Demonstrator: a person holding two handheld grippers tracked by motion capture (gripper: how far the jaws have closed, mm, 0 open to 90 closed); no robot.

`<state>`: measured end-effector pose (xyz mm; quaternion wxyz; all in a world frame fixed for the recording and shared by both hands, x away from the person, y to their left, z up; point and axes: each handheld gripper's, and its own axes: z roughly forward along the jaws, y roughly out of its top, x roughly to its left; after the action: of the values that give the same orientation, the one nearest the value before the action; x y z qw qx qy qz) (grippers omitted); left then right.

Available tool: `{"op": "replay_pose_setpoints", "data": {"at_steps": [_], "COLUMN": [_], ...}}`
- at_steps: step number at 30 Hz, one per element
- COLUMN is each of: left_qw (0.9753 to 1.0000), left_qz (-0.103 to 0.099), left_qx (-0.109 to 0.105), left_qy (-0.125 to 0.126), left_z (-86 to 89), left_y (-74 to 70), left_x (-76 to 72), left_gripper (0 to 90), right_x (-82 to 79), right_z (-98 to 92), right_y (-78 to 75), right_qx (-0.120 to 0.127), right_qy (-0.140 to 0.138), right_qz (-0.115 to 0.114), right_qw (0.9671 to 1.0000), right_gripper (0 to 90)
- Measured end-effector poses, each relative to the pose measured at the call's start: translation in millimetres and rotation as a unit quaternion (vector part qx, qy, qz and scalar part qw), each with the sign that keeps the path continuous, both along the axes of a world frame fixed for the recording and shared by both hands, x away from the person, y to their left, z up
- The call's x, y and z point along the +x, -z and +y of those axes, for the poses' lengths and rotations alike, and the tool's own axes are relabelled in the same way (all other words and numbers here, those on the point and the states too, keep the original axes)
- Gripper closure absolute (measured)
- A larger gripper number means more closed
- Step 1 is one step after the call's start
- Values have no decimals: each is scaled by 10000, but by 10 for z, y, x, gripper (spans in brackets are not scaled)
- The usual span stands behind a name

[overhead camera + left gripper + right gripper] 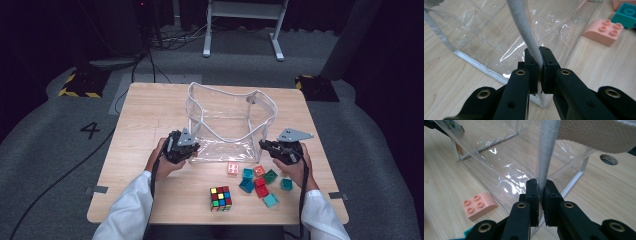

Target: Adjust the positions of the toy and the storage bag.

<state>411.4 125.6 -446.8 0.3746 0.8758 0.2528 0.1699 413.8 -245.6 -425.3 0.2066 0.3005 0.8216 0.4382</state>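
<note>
The person wears white sleeves (131,207). Each gripper is black with a grey three-cornered plate (294,134) on top. Round brass rings (520,72) dot the black jaws.

The high view looks forward and down from above my side of the table (150,105), taking in the whole top. The cameras on my grippers sit very close, each looking along its jaws at the clear bag (486,37) toward 12 o'clock. Both share the pink brick (479,205), at 2 o'clock in the left gripper view and 8 o'clock in the right gripper view.
</note>
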Motion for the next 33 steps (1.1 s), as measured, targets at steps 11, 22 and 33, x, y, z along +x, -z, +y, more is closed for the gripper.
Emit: {"op": "replay_pose_setpoints", "data": {"at_steps": [11, 22, 33], "left_qw": [9997, 9980, 9938], "left_qz": [-27, 447, 739], "left_qx": [-207, -189, -281], "left_qy": [-118, 397, 785], "left_z": [191, 235, -197], "left_y": [-49, 295, 447], "left_x": [-289, -1035, -1354], "left_gripper": [621, 213, 162], "right_x": [-105, -559, -665], "right_z": [9, -568, -848], "right_y": [-34, 61, 388], "right_qx": [165, 178, -64], "right_qy": [47, 315, 661], "right_qz": [27, 174, 539], "right_qw": [9998, 9992, 9963], "right_gripper": [613, 279, 273]}}
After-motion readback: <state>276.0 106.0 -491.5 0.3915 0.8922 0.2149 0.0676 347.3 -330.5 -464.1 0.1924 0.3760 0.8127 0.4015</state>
